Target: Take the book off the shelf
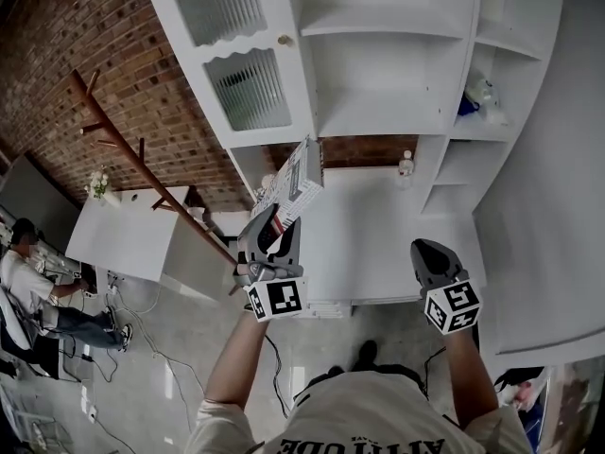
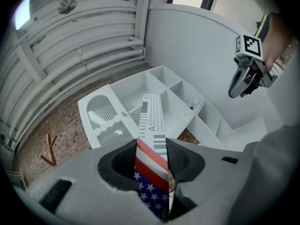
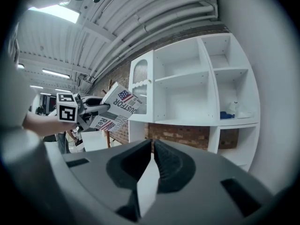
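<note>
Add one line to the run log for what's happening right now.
left gripper: shut on book | book: held in the air, clear of shelf | right gripper: shut, empty

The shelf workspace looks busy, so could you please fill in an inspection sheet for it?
Surface: white desk top below the white shelf unit.
Job's things: book with a flag cover, already off the shelf unit and held in the air in front of it.
Clutter: small bottle at the back of the desk top; blue and white items in a right-hand shelf compartment.
Grippers: left gripper closed on the book; right gripper has its jaws together and is empty.
Cables: loose cables on the floor at the left.
Surroundings: brick wall, wooden coat stand, seated person at the far left.
</note>
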`<state>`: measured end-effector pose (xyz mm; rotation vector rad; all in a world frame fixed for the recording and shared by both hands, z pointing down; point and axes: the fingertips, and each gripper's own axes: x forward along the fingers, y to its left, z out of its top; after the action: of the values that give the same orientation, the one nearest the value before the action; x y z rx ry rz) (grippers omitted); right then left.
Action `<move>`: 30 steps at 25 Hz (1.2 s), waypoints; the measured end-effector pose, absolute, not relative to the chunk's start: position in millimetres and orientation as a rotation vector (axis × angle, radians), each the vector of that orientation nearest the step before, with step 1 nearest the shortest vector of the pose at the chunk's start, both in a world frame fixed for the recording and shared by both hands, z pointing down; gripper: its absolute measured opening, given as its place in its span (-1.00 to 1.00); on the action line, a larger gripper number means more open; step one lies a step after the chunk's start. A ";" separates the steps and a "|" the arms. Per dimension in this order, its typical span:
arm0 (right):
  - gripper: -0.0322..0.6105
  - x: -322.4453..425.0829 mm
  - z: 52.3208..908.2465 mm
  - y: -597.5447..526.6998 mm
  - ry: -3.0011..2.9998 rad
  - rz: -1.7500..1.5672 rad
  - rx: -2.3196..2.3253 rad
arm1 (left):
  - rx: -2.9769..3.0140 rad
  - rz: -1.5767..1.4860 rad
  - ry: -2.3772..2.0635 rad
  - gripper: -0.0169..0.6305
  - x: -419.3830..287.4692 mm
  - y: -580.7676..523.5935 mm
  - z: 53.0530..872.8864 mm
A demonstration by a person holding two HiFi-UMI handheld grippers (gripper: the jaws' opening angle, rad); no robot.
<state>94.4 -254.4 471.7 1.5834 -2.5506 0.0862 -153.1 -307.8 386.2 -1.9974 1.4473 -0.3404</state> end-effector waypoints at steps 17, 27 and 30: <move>-0.78 97.4 460.0 -164.2 -2.424 0.010 1.733 | -2.141 -0.173 1.511 -0.41 -194.7 -235.2 403.0; -0.78 125.4 456.5 -140.7 -2.397 0.011 1.801 | -2.188 -0.127 1.545 -0.41 -189.2 -212.7 401.5; -0.78 134.9 454.9 -141.5 -2.412 0.007 1.799 | -2.174 -0.124 1.557 -0.41 -184.4 -208.2 401.6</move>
<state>134.9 -141.5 454.9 1.7992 -2.4115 0.0073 -184.4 -208.2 401.6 -2.1743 1.5570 -0.1235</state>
